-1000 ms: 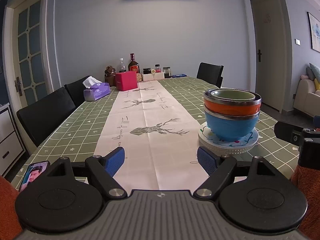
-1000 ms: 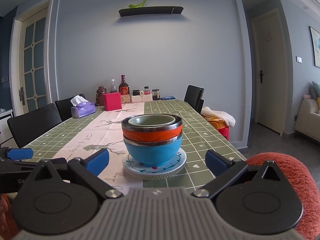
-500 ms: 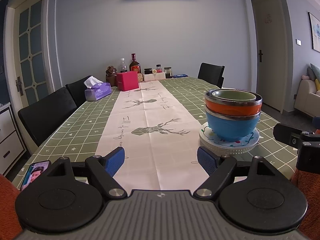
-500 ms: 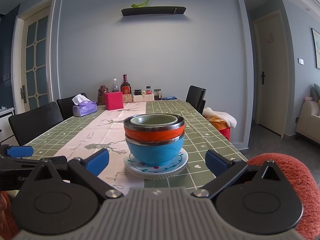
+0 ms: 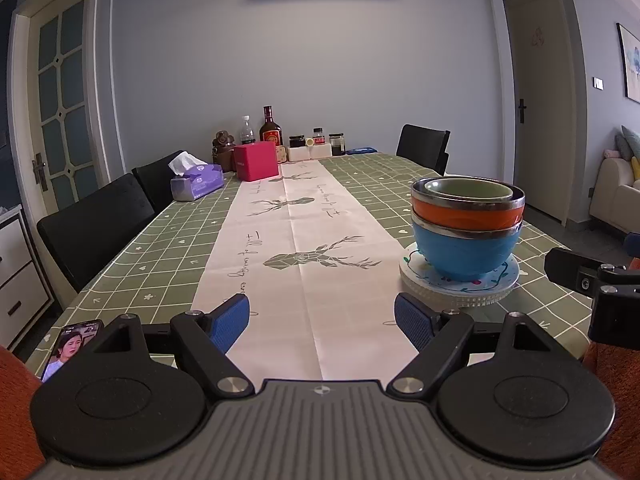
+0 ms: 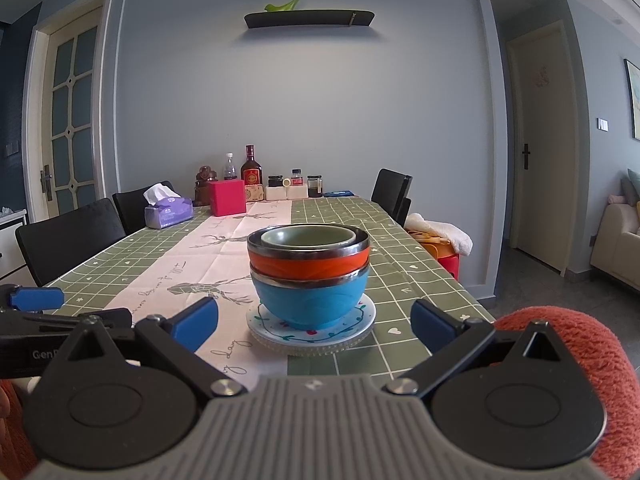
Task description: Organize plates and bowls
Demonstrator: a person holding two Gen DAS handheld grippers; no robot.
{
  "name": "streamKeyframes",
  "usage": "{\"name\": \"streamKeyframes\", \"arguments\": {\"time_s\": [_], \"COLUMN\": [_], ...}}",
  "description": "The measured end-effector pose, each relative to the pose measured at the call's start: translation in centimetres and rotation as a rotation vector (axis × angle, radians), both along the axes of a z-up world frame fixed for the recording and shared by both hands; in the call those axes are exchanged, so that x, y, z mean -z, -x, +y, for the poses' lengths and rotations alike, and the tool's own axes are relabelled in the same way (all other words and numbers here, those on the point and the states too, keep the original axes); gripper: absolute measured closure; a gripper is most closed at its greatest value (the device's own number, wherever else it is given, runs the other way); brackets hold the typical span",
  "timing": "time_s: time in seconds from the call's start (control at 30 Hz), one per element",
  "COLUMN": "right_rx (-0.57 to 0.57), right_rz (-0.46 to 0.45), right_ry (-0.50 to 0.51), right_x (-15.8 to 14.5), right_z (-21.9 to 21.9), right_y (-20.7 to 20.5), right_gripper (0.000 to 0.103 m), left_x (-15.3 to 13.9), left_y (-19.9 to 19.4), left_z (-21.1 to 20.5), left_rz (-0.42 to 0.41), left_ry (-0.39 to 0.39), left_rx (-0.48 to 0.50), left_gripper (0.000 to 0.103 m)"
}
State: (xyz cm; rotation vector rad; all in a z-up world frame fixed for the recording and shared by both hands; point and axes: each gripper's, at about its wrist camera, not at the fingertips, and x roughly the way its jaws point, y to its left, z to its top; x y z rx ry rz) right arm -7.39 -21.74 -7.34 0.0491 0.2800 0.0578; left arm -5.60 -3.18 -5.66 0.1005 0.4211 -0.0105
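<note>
A stack of three bowls stands on stacked white plates [image 6: 312, 334] [image 5: 460, 290] with a vine pattern: a blue bowl [image 6: 310, 300] [image 5: 464, 250] at the bottom, an orange bowl [image 6: 308, 264] [image 5: 468, 214] in it, and a small green bowl [image 6: 308, 237] [image 5: 468, 189] on top. My right gripper [image 6: 314, 322] is open, just short of the stack, one blue pad either side of the plates. My left gripper [image 5: 322, 318] is open and empty over the white runner, with the stack to its right. In the left wrist view the right gripper's body [image 5: 592, 280] shows at the right edge.
The long table has a green checked cloth [image 5: 160, 248] and a white deer-print runner [image 5: 296, 240]. A phone [image 5: 72, 346] lies at the near left edge. A tissue box [image 5: 196, 184], a red box [image 5: 256, 160], bottles and jars stand at the far end. Black chairs [image 5: 92, 220] line the sides.
Both grippers have risen and drawn back slightly, so the stack sits a little lower and farther in both views. The stack itself has not moved, and both grippers remain open.
</note>
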Motion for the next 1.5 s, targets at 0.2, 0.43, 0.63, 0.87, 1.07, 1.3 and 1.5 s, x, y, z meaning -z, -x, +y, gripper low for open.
{"name": "streamKeyframes", "arguments": {"time_s": [0.2,0.43,0.63,0.87,1.07,1.3,1.5], "right_rx": [-0.002,0.0,-0.001,-0.003,-0.003,-0.006,-0.007], "right_rz": [-0.001,0.0,0.0,0.001,0.001,0.004,0.005], "right_ry": [0.001,0.002,0.004,0.008,0.008,0.014,0.015], "right_x": [0.05,0.07,0.08,0.19,0.18,0.31,0.34], "right_z": [0.01,0.0,0.01,-0.1,-0.08,-0.19,-0.21], "right_y": [0.09,0.09,0.09,0.0,0.01,-0.21,-0.26], "right_gripper": [0.003,0.003,0.003,0.003,0.003,0.003,0.003], "left_x": [-0.1,-0.13,-0.15,-0.28,-0.33,-0.32,-0.3], "left_y": [0.27,0.21,0.15,0.14,0.09,0.02,0.02], "left_z": [-0.1,-0.06,0.06,0.15,0.21,0.24,0.24], "left_rz": [-0.005,-0.002,0.004,0.005,0.007,0.011,0.011], "left_ry": [-0.008,-0.007,-0.001,0.002,0.005,0.008,0.009], "left_rx": [0.0,-0.004,-0.008,-0.013,-0.013,-0.017,-0.018], "left_gripper": [0.006,0.006,0.006,0.007,0.006,0.006,0.006]}}
